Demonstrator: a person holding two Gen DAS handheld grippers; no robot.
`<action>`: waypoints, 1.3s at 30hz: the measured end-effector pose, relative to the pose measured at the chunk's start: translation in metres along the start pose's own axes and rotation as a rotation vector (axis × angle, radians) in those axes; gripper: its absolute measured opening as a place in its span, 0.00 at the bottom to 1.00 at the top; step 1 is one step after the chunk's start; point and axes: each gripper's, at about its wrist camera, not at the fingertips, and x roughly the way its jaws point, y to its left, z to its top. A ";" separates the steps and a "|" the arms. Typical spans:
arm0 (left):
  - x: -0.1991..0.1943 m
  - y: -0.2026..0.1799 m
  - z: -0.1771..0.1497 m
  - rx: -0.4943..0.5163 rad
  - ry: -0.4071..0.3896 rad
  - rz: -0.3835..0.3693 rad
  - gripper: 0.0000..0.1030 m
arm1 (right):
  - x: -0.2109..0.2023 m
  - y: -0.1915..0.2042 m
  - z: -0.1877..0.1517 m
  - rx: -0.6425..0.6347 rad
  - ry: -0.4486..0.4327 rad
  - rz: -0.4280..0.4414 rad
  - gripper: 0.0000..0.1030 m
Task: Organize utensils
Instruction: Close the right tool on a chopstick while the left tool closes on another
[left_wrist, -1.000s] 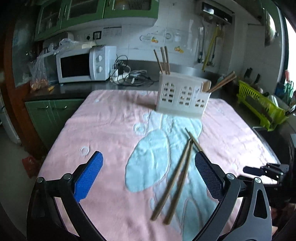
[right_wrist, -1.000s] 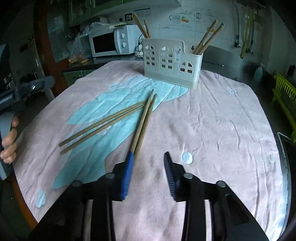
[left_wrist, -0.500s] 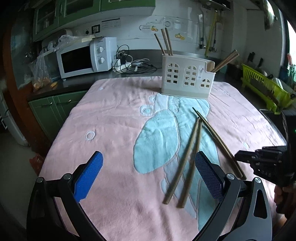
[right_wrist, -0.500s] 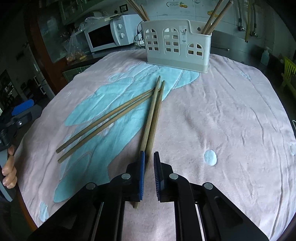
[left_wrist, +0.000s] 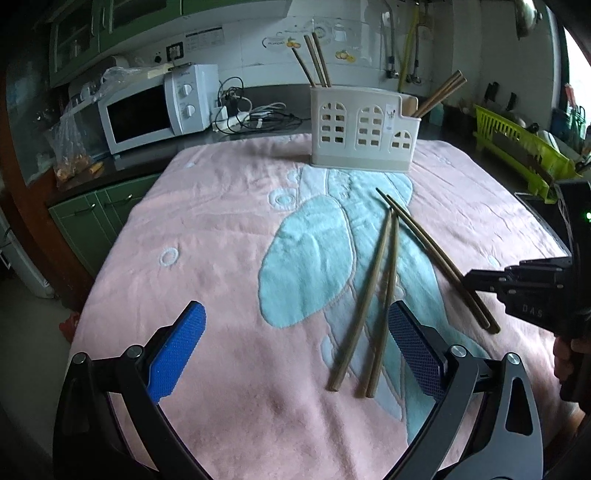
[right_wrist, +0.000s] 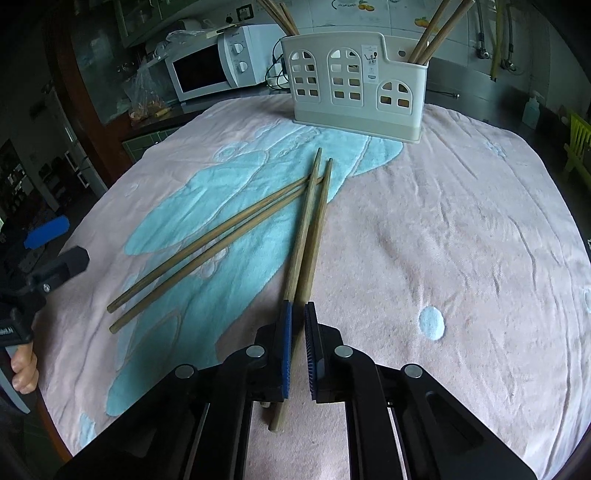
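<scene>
Two pairs of wooden chopsticks lie on the pink and blue towel. My right gripper (right_wrist: 297, 314) is shut on the near ends of one pair (right_wrist: 308, 229), which still rests on the towel; the same pair (left_wrist: 436, 254) shows in the left wrist view, with the right gripper (left_wrist: 469, 278) at its end. The other pair (right_wrist: 218, 243) lies crossed under it and also shows in the left wrist view (left_wrist: 373, 295). My left gripper (left_wrist: 295, 339) is open and empty, its right finger beside this pair. A white utensil holder (right_wrist: 356, 86) with chopsticks in it stands at the far edge.
A microwave (left_wrist: 155, 107) and cables sit on the counter behind the table. A green dish rack (left_wrist: 517, 147) stands at the right. The towel (right_wrist: 461, 229) covers the whole tabletop.
My right gripper has closed from open onto the near ends of one chopstick pair. The left gripper has moved forward over the towel and stayed open.
</scene>
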 end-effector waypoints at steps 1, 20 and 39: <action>0.001 -0.002 -0.001 0.002 0.003 -0.004 0.94 | 0.001 0.000 0.000 0.000 0.000 -0.005 0.07; 0.038 -0.033 -0.001 0.128 0.124 -0.102 0.47 | -0.003 -0.009 -0.010 0.006 -0.003 -0.025 0.08; 0.064 -0.045 -0.001 0.147 0.164 -0.131 0.21 | -0.007 -0.011 -0.018 0.002 -0.016 -0.034 0.07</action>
